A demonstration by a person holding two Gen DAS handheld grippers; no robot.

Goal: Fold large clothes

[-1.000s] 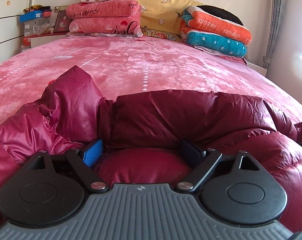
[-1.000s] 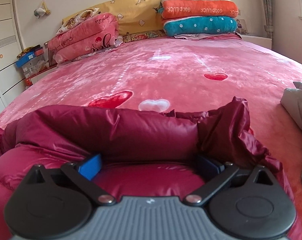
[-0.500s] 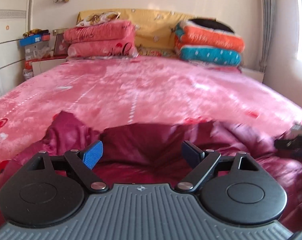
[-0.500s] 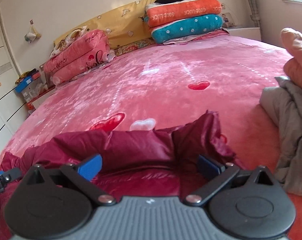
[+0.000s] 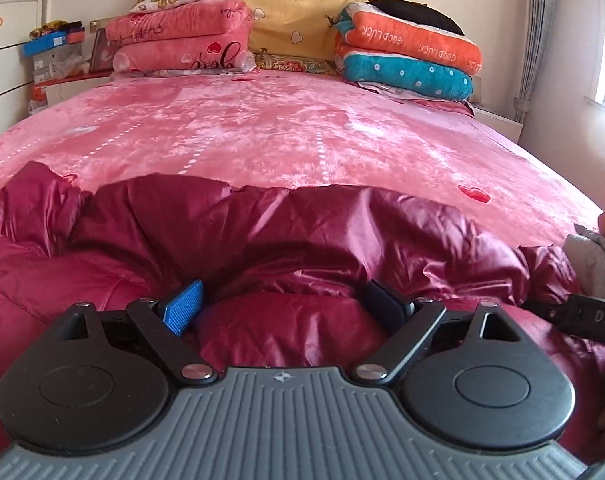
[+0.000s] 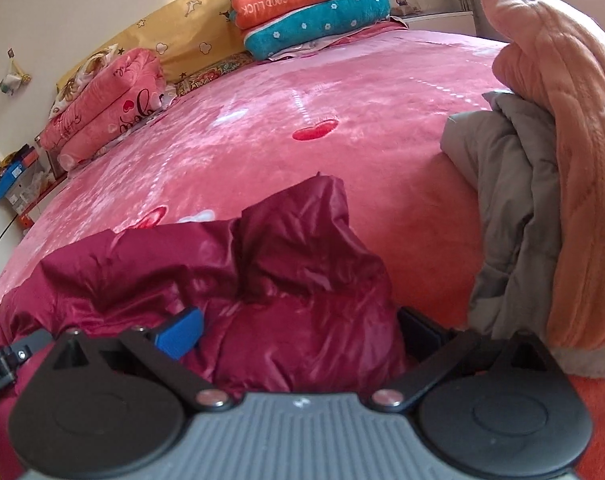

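Note:
A shiny maroon puffer jacket [image 5: 302, 232] lies bunched on the near part of the pink bed cover [image 5: 262, 132]. My left gripper [image 5: 282, 300] is open, its fingers wide apart and pressed into the jacket, with a padded bulge between them. My right gripper [image 6: 298, 328] is also open, straddling a crumpled fold of the jacket [image 6: 286, 240] near its right end. In the left wrist view the right gripper [image 5: 590, 316] shows at the far right edge. The jacket's lower part is hidden under both gripper bodies.
A grey garment [image 6: 510, 220] and a peach quilted garment [image 6: 574, 160] are piled just right of the jacket. Folded pink blankets [image 5: 178, 44] and orange and teal blankets [image 5: 410, 60] are stacked at the yellow headboard [image 5: 298, 12]. Boxes [image 5: 50, 52] sit at the far left.
Both views rose off the jacket half a second ago, then came back down onto it. The right gripper has swung right, closer to the grey and peach pile. Finger spacing is unchanged.

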